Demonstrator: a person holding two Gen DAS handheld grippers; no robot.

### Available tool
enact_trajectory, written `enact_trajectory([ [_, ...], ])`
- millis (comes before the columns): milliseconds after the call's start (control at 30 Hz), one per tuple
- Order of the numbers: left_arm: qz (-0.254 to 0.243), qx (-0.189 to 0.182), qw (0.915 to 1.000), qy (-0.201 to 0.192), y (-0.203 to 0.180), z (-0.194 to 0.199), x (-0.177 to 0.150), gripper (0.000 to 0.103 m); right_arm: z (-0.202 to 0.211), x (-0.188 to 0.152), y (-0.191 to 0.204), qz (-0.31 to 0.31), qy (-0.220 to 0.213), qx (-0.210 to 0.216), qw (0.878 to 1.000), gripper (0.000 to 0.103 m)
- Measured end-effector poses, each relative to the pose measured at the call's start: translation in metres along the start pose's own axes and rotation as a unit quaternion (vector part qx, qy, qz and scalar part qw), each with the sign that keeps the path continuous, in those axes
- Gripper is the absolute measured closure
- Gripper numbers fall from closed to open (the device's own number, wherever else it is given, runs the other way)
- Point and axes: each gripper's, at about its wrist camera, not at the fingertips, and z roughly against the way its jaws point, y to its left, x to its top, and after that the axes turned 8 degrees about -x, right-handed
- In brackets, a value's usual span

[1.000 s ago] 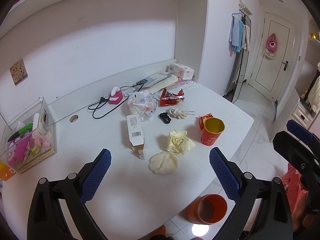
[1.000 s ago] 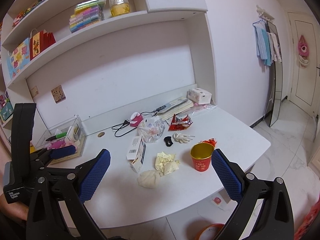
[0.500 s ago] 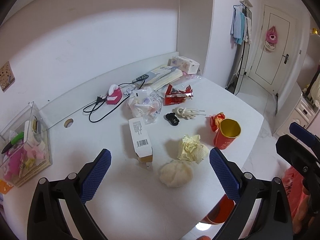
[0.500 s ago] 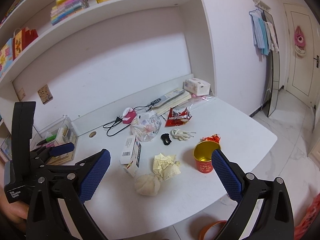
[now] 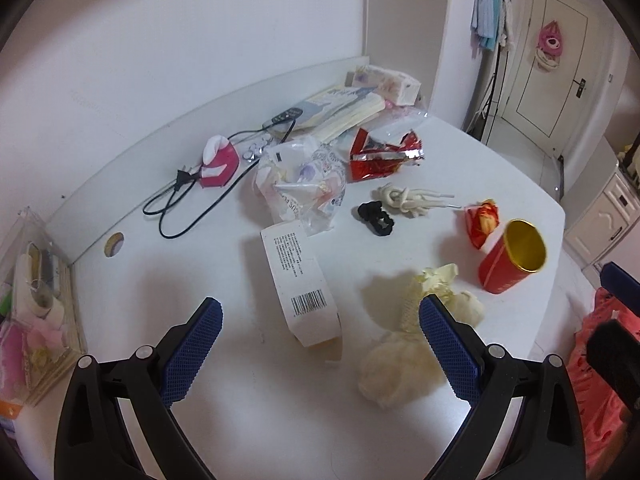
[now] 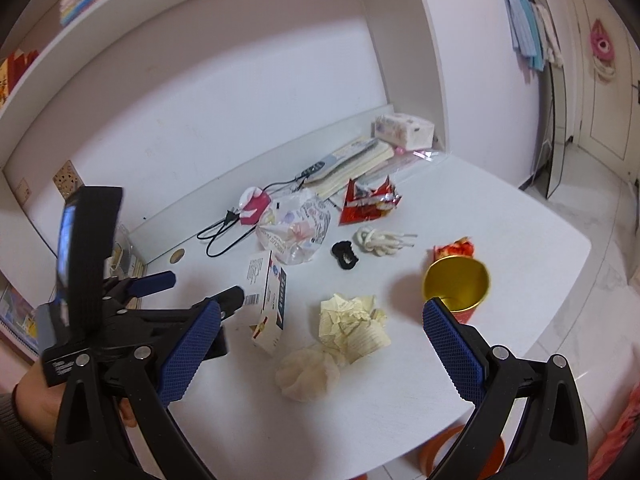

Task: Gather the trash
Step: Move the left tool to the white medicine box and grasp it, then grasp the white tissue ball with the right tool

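While both grippers hover over the white desk, the left gripper is spread wide around a white barcode box; the right gripper, also spread, has crumpled yellow paper between its fingers.

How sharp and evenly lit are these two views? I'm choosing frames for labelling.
Left wrist view: strong fisheye bending, dark vignetted corners, soft shadow beside the crumpled pale yellow paper, barcode on the white cardboard box legible. Right wrist view: same curvature; the other gripper's black upright part at the left is motion-blurred, the gold-lined red cup is sharp.
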Motion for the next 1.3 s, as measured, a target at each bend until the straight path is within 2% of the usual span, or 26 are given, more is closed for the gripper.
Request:
enact_trajectory([
  [333, 0.042, 0.009, 0.9984, 0.036, 0.029, -0.058, 0.009, 0.006, -0.044, 0.004, 0.010, 0.001, 0.034, 0.002, 0.999, 0.005],
  [733, 0.043, 0.010, 0.9966, 0.070, 0.042, -0.100, 0.014, 0.006, -0.073, -0.004, 0.002, -0.023, 0.063, -0.005, 0.998, 0.005],
  [833, 0.035, -0.001, 0.9960, 0.083, 0.046, -0.108, 0.013, 0.019, -0.079, -0.007, 0.001, -0.028, 0.069, -0.006, 0.997, 0.005],
  [1000, 0.025, 0.007, 0.9954, 0.092, 0.049, -0.117, 0.008, 0.019, -0.083, -0.012, -0.003, -0.036, 0.076, -0.011, 0.996, 0.005],
  [1167, 0.016, -0.006, 0.9942, 0.107, 0.051, -0.126, 0.003, 0.044, -0.087, -0.020, -0.003, -0.036, 0.082, -0.008, 0.996, 0.005],
  [1200, 0.013, -0.008, 0.9940, 0.109, 0.052, -0.127, 0.002, 0.052, -0.087, -0.021, -0.002, -0.035, 0.083, -0.008, 0.996, 0.005],
  [1233, 0.007, -0.006, 0.9939, 0.110, 0.052, -0.128, 0.000, 0.056, -0.088, -0.023, -0.001, -0.035, 0.084, -0.008, 0.996, 0.005],
  [1300, -0.006, -0.014, 0.9940, 0.108, 0.051, -0.126, -0.002, 0.057, -0.088, -0.026, -0.001, -0.036, 0.086, -0.004, 0.996, 0.005],
])
